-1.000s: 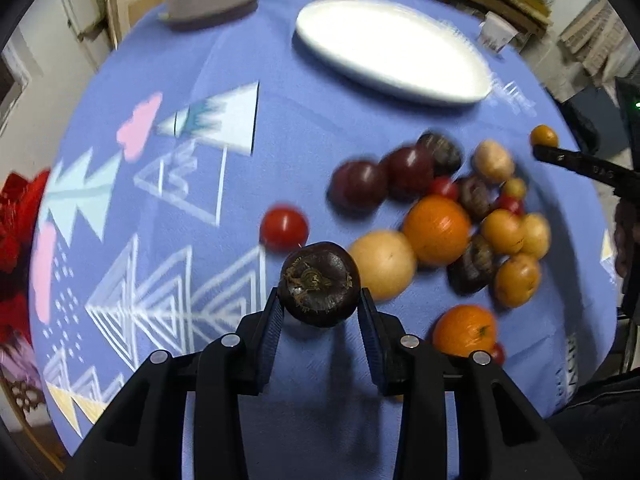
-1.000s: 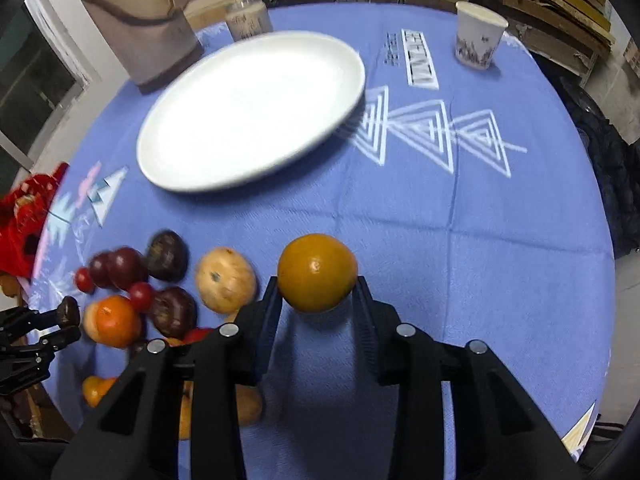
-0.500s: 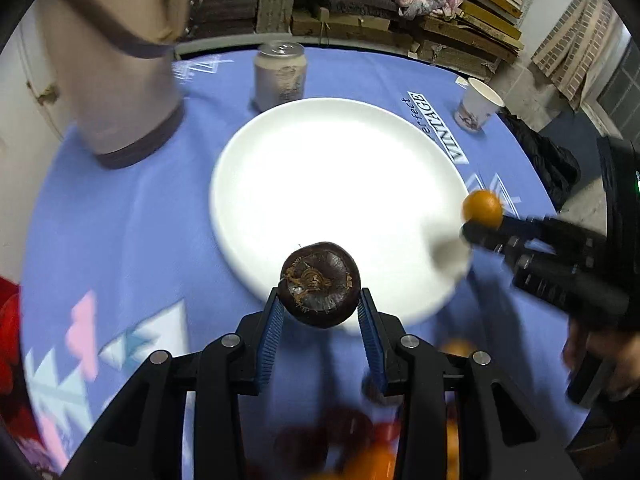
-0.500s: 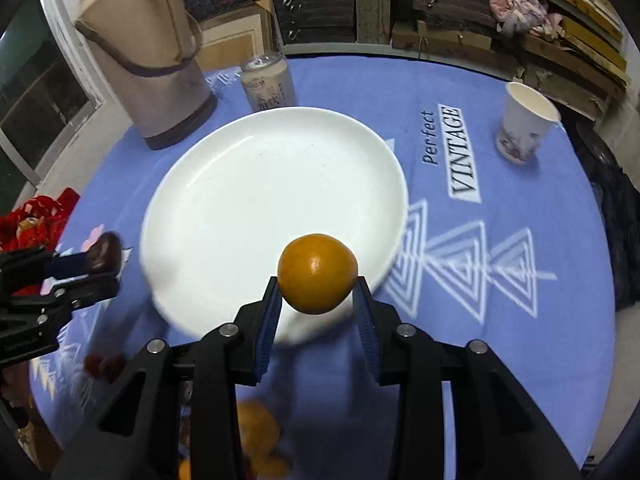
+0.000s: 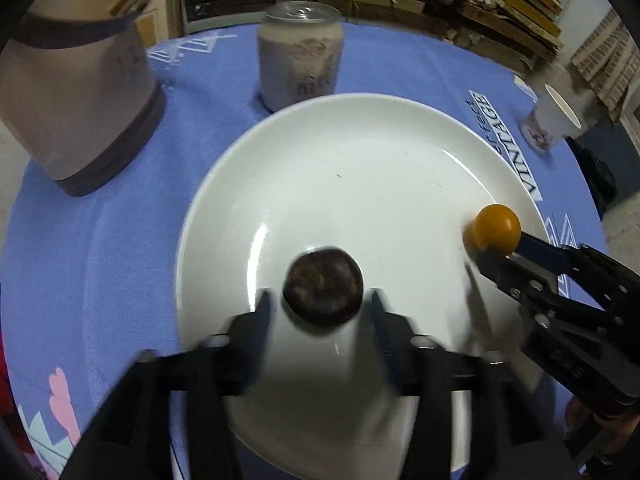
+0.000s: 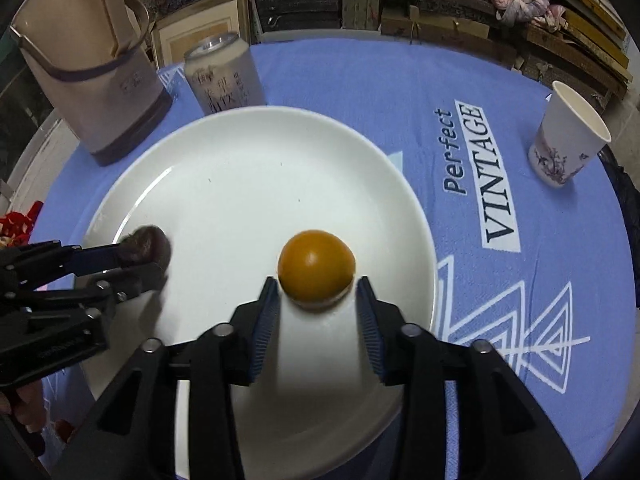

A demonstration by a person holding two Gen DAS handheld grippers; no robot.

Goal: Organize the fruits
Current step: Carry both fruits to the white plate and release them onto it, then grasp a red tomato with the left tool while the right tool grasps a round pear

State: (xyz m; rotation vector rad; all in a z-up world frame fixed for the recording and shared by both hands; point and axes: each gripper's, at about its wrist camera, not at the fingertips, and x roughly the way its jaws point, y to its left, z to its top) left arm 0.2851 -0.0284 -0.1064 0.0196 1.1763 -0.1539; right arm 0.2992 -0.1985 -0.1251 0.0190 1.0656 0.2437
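- Left gripper: fingers have just been opening; gaps show on both sides of the dark fruit, so it is released. Fruit sits between the fingers on the near part of the white plate.
- Right gripper: fingers have also just been opening; the orange fruit lies between them with small gaps either side, free of the pads, at the plate's right side.
- Step in hand, as judged: drop-off of both fruits onto the plate. Next move likely calls for lifting both grippers straight out without nudging the fruits, which are round and could roll, then fetching more fruit.
- Pose: both grippers point steeply down over the plate, left one at the plate's left, right one at its right, well apart.
- Farther back on the blue-clothed desk: a drink can just behind the plate, a beige jug to the left, a paper cup off right.
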